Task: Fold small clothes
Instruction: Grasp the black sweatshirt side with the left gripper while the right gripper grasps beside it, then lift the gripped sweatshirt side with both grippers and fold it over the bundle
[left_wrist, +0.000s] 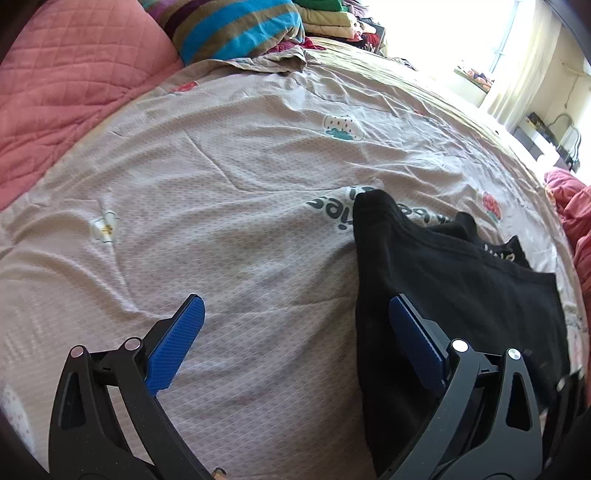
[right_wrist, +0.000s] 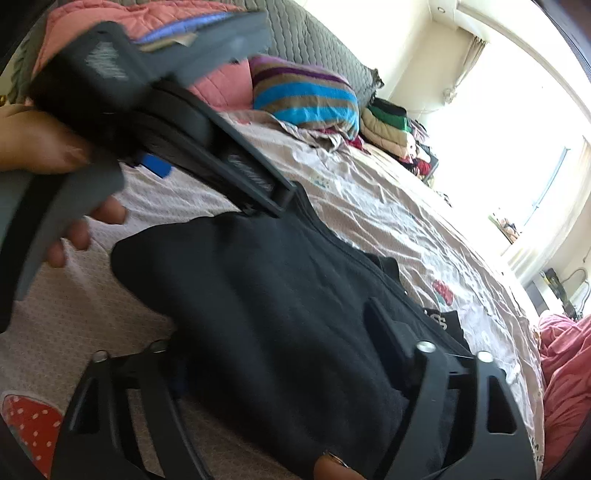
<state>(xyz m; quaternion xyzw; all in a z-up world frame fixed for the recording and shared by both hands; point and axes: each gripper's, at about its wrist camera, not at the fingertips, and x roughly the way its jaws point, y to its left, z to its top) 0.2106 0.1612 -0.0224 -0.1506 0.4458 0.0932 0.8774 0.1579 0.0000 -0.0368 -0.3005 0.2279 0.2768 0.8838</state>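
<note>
- Right gripper: left finger buried under the black garment; contact with the pads cannot be told.
- Left gripper is blurred in the right wrist view.
- Garment's white lettering, perhaps a logo, is half folded under.

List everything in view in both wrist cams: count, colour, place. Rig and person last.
black garment: 1, black, on the sheet, between the right gripper's fingers
bed sheet: 1, pale grey with small prints, covers the bed
striped pillow: 1, blue, brown and purple, at the far end of the bed
pink quilt: 1, pink, beside the pillow
folded clothes pile: 1, mixed green and cream, far edge by the window
left gripper: 1, black with blue pads, open over the sheet at the garment's edge
right gripper: 1, black, astride the garment
hand: 1, on the left gripper's handle
</note>
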